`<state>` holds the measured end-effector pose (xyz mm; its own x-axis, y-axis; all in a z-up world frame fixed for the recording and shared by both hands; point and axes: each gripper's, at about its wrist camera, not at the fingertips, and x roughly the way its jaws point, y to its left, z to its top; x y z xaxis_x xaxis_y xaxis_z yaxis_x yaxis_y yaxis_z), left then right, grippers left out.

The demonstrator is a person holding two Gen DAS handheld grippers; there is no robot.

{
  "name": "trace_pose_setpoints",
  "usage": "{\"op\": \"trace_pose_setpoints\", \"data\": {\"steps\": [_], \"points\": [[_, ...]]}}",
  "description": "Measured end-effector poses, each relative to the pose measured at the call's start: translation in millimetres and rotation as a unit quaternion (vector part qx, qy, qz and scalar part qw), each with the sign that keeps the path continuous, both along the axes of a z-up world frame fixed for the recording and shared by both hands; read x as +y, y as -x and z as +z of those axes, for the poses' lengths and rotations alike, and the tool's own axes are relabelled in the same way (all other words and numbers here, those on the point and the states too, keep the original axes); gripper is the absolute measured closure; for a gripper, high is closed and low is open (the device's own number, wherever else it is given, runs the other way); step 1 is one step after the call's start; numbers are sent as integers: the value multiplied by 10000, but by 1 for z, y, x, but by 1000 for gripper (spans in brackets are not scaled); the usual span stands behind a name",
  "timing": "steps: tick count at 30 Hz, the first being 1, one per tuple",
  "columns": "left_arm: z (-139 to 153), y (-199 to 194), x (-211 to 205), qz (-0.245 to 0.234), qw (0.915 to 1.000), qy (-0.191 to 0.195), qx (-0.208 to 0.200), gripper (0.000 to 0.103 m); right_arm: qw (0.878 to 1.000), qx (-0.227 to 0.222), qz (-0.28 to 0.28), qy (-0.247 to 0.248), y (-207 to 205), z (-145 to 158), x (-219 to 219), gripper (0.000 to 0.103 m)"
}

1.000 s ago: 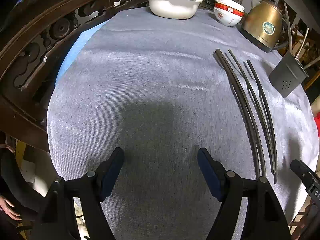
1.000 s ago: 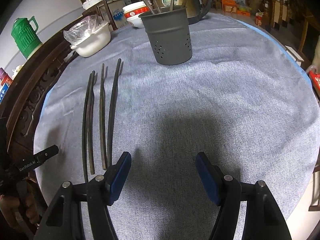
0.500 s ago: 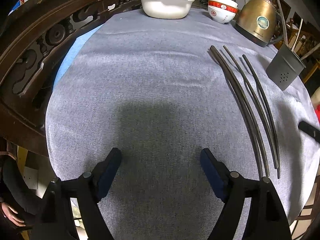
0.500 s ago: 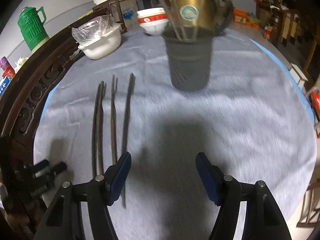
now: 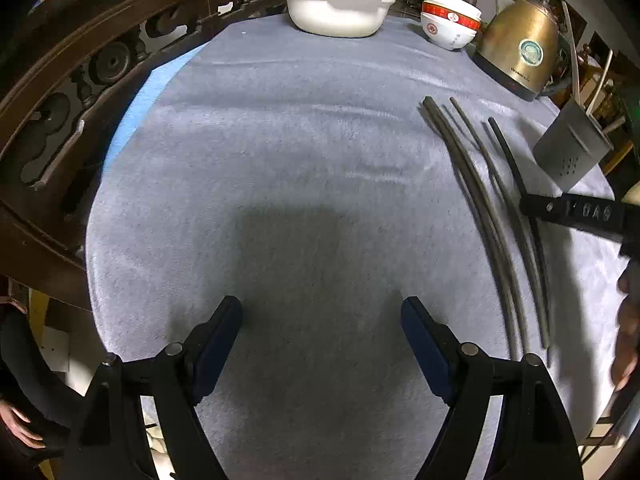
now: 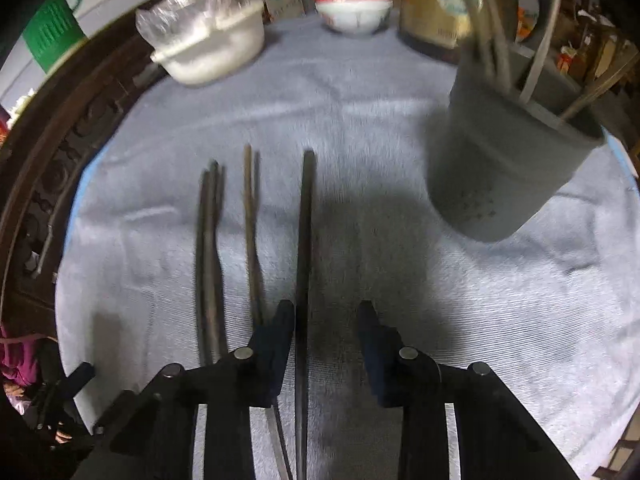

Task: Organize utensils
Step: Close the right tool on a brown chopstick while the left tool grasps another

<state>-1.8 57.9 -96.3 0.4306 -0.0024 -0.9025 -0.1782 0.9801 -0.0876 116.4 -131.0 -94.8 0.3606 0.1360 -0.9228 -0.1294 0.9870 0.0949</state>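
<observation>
Several long dark chopsticks (image 5: 486,216) lie side by side on the grey cloth; they also show in the right wrist view (image 6: 208,240). My right gripper (image 6: 326,320) is low over them, partly closed but still open, with the rightmost chopstick (image 6: 306,216) lying between its fingers next to the left one. It shows in the left wrist view as a black bar (image 5: 576,212) across the chopsticks. A grey utensil holder (image 6: 504,160) with several utensils stands to the right, tilted in view. My left gripper (image 5: 322,324) is open and empty over bare cloth.
A white dish with a plastic bag (image 5: 338,10), stacked red-and-white bowls (image 5: 450,24) and a brass kettle (image 5: 520,46) stand at the table's far side. A carved dark wooden chair back (image 5: 80,72) curves along the left edge.
My right gripper has moved left and down over the chopsticks and narrowed its jaws around the rightmost one. My left gripper has stayed open and shifted only slightly.
</observation>
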Motion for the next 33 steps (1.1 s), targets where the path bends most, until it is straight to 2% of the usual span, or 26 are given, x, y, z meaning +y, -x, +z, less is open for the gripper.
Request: {"op": "trace_pose_setpoints", "data": {"steps": [1,3,8,11,13,15,16,17,18,19,21,23,28,29,31,33], "points": [[2,-4,-1,7,10000,22,2,21,10000,32,0,33,0,-1,0,77],[7,-13,-6,-12,10000,54,-47,21,10000,52,-61,-17,2,-1,-8,82],[23,-46,-33,-262,9994,27,-229,21,9997,37,-190,-125,12,-3,-28,84],[21,-64,-50,-383,9991,-161,-119,21,9995,20,-219,-232,13,-3,-34,86],[12,-72,-55,-351,9984,-442,94,21,9993,12,-225,-296,14,-4,-37,86],[0,-76,-55,-367,9978,-443,334,25,9993,0,-207,-322,15,-5,-38,86],[-1,-75,-54,-366,9982,-414,251,25,9993,-7,-191,-323,15,-5,-37,86],[-1,-75,-53,-377,9980,-383,339,26,9993,-11,-182,-330,14,-4,-37,86],[0,-74,-50,-395,9984,-206,341,26,9992,-19,-174,-347,15,-3,-39,86],[5,-71,-44,-327,9991,20,256,27,9992,-25,-172,-371,16,-2,-40,86],[16,-66,-34,-38,9998,177,54,27,9990,-28,-179,-408,16,-2,-40,86],[22,-65,-34,1,9995,315,-36,27,9989,-35,-195,-421,16,-1,-41,86],[2,-72,-59,-430,9987,-40,269,24,9986,-38,-225,-475,18,0,-44,86],[3,-70,-58,-393,9991,-34,130,25,9986,-28,-222,-482,18,-1,-44,86],[4,-69,-54,-391,9991,-24,188,27,9985,-17,-213,-496,19,-1,-45,86],[1,-68,-47,-394,9985,-205,326,38,9985,-16,-211,-497,18,-1,-45,86]]}}
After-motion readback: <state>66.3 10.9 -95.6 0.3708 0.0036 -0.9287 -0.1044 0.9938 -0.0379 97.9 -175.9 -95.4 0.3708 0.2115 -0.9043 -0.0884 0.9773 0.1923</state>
